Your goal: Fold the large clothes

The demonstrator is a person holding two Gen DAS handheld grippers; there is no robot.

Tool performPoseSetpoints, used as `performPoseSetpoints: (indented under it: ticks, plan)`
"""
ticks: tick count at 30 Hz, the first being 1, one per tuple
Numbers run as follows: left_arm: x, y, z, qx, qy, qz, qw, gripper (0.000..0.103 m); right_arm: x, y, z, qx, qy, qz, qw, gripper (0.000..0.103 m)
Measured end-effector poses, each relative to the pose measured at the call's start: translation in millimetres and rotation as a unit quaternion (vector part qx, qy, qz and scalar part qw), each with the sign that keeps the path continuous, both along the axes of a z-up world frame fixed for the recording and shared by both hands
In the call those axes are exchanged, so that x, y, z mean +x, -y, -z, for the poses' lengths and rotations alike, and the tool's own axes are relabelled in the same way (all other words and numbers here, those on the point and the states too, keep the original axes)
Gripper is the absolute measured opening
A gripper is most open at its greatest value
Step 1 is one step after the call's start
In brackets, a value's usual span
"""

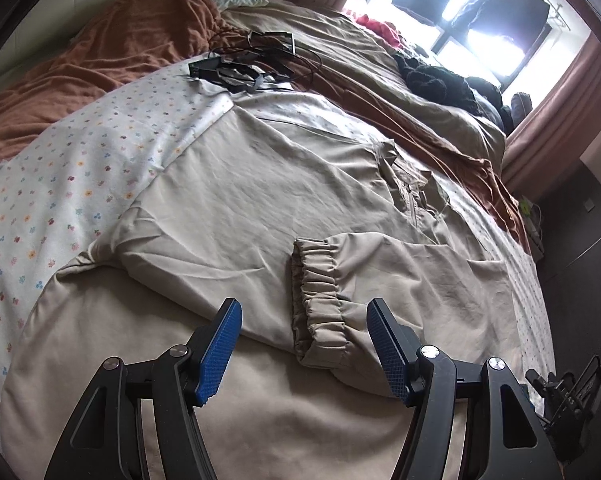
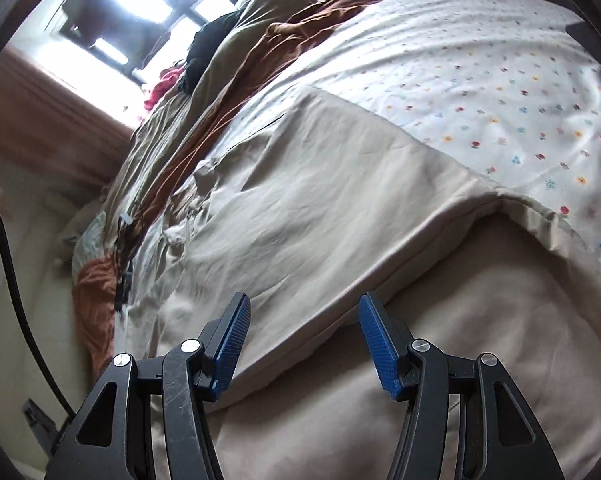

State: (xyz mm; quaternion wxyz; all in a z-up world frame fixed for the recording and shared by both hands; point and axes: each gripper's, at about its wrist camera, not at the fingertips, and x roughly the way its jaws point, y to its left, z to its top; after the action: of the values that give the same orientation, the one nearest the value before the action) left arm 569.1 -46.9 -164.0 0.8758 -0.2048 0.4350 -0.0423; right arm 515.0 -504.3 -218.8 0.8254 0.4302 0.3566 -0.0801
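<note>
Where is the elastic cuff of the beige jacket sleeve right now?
In the left wrist view, the elastic cuff lies folded across the beige jacket, low and centre, just ahead of the open left gripper.

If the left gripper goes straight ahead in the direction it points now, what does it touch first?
Most likely the elastic cuff of the beige jacket, lying between the open left gripper fingers' line. Depth is unclear, so it might instead meet the jacket fabric just beside it.

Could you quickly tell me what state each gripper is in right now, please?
Left gripper: open, holding nothing, above the jacket's elastic cuff.
Right gripper: open, holding nothing, over the beige jacket.
</note>
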Motion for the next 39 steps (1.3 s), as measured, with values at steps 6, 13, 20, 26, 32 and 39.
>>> performPoseSetpoints:
  ticks: [6,13,20,26,32,39]
  plan:
    - [40,22,20,0.043,-0.043,0.038,0.9975,0.066,-12,32,16,0.075,0.019,0.042,0.996,0.058]
    - [68,21,57,0.049,-0.093,0.032,0.9939,0.066,-23,65,36,0.120,0.030,0.112,0.986,0.058]
    - [83,52,62,0.088,-0.099,0.072,0.9886,0.039,-26,81,50,0.147,0.038,0.144,0.978,0.034]
    - [87,62,46,0.129,-0.071,0.076,0.9862,0.012,-30,80,55,0.155,0.039,0.160,0.974,0.017]
    - [111,65,32,0.143,-0.053,0.078,0.9853,0.008,-19,75,51,0.133,0.029,0.149,0.979,0.017]
    - [131,71,40,0.151,-0.056,0.077,0.9840,0.008,-21,83,57,0.147,0.031,0.158,0.976,0.017]
